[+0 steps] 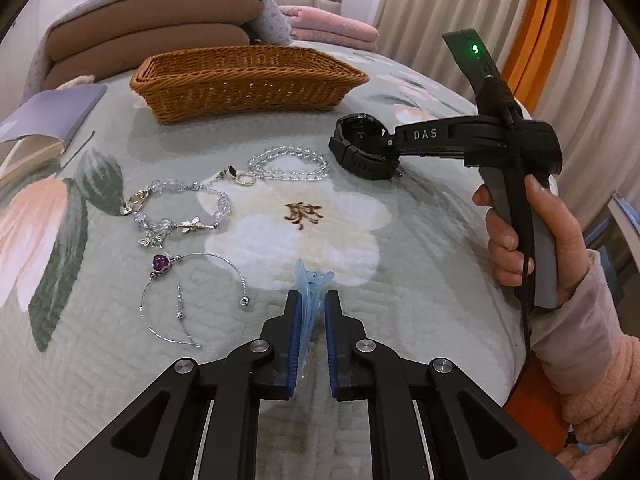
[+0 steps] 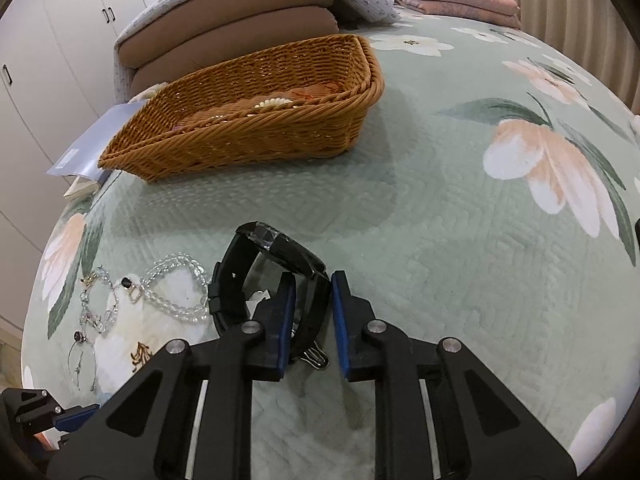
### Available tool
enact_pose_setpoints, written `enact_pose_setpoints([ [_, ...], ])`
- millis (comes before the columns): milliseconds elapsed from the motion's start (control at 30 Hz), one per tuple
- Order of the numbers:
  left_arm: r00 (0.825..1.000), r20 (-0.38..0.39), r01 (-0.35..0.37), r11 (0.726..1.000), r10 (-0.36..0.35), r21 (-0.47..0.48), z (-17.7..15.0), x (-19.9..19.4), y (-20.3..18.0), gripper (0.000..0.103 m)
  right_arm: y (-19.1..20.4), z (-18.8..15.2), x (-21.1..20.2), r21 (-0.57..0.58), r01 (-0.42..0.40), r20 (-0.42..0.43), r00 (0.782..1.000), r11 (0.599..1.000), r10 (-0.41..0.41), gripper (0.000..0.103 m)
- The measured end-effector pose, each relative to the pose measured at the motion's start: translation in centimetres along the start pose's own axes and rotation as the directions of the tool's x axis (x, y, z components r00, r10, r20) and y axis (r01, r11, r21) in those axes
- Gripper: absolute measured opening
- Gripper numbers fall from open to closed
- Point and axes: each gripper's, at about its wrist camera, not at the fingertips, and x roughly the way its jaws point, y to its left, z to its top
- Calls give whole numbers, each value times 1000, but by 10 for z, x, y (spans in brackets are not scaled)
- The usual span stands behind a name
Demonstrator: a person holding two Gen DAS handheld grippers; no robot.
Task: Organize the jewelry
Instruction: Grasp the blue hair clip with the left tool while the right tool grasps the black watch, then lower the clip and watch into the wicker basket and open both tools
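My left gripper (image 1: 311,300) has its blue pads around a light blue hair clip (image 1: 309,285) on the bedspread; the jaws stand narrow, touching the clip's left side. My right gripper (image 2: 313,280) straddles the strap of a black watch (image 2: 272,276), also seen in the left wrist view (image 1: 362,148); a small gap shows on the right pad. A clear bead bracelet (image 1: 288,164), a crystal charm bracelet (image 1: 180,210) and a silver bangle with a purple heart (image 1: 188,292) lie to the left. A wicker basket (image 2: 248,136) at the back holds pale beads.
A lavender notebook (image 1: 52,116) lies left of the basket. Stacked brown cushions (image 2: 240,28) and a folded pink blanket (image 2: 456,0) sit behind it. Curtains hang at the right. The floral quilt (image 2: 460,240) stretches open to the right.
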Motion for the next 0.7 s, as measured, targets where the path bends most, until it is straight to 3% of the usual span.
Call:
enact_pose_setpoints([
  [533, 992, 111, 63, 997, -57, -48, 7, -24, 6, 12, 7, -10, -33, -38, -96, 56, 994, 995, 98, 13],
  [700, 987, 147, 69, 997, -62, -44, 23, -36, 7, 12, 14, -3, -56, -58, -114, 95, 988, 992, 119, 13],
])
